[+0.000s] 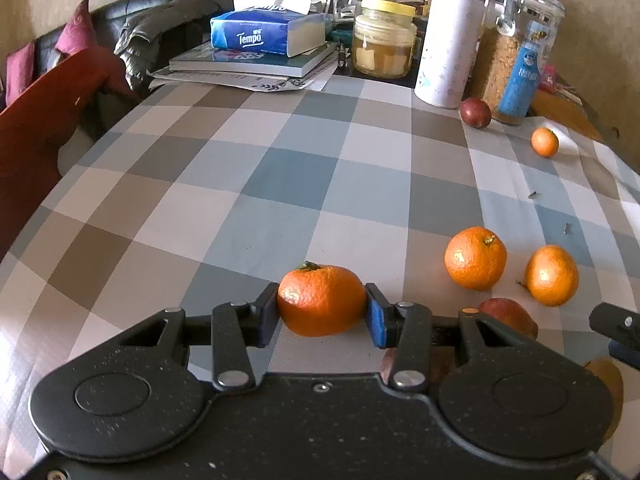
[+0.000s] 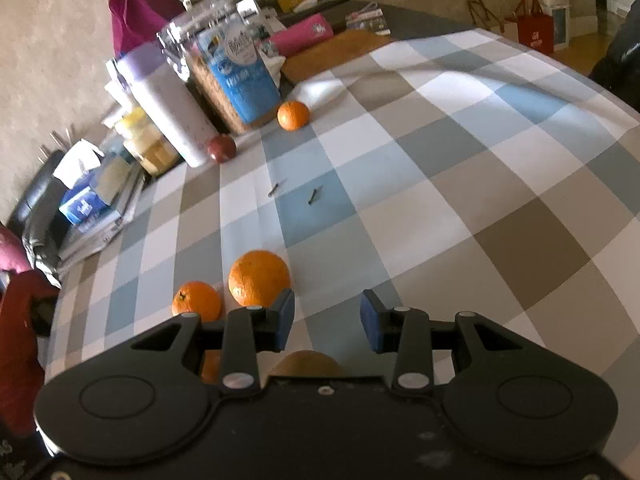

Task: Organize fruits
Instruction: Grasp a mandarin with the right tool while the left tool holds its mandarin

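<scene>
Standing along the far edge of the table [image 1: 248, 152], a squat glass jar [image 1: 383, 46] with a yellow lid holds pale chunks in amber liquid, and beside it a clear clip-top canister [image 1: 516, 52] with a blue label is filled most of the way with coarse brown grains. Between them rises a smooth white flask [image 1: 450, 36] with a lilac cap; what it holds cannot be told. To their left a blue tissue pack [image 1: 264, 32] with a white sheet sticking up lies on stacked books [image 1: 252, 62]. A checked cloth in grey, blue, tan and white, finely ribbed, covers the table. The left gripper [image 1: 322, 306] is clamped on a squat, dimpled tangerine [image 1: 320, 300] with a green stem, blue pads pressing both flanks, near the near edge. To its right rest two rounder glossy oranges [image 1: 475, 258], a red apple [image 1: 508, 316] half hidden behind the gripper, and farther off a dark red fruit [image 1: 475, 113] against the canister and a small orange [image 1: 544, 142]. The right gripper [image 2: 327, 326] stands with its jaws apart over bare cloth, gripping nothing, its left finger just beside a pebbly orange.
</scene>
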Demonstrator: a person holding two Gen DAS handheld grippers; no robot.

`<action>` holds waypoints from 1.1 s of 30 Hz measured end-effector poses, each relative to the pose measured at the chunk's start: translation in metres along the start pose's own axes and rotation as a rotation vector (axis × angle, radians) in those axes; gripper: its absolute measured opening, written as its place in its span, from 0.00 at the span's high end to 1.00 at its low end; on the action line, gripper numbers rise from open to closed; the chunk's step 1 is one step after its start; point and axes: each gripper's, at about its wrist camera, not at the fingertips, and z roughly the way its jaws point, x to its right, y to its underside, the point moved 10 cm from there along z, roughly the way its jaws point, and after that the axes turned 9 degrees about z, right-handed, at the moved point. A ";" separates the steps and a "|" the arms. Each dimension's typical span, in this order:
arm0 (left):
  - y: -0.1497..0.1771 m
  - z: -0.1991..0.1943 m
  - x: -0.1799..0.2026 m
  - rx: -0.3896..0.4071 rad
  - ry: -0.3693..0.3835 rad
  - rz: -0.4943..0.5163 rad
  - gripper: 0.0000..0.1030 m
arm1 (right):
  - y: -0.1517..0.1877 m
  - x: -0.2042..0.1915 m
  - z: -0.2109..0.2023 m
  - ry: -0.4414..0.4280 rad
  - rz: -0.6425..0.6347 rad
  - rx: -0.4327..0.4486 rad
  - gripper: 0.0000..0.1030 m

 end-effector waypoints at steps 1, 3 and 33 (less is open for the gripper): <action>0.000 0.000 0.000 0.000 0.002 -0.003 0.49 | 0.000 -0.003 0.001 0.007 -0.009 -0.003 0.61; 0.000 -0.001 -0.001 0.000 0.008 -0.007 0.49 | -0.001 -0.008 0.000 0.013 -0.026 0.000 0.61; 0.000 0.000 0.000 0.001 0.001 0.007 0.49 | -0.001 -0.060 0.051 0.096 -0.166 -0.019 0.55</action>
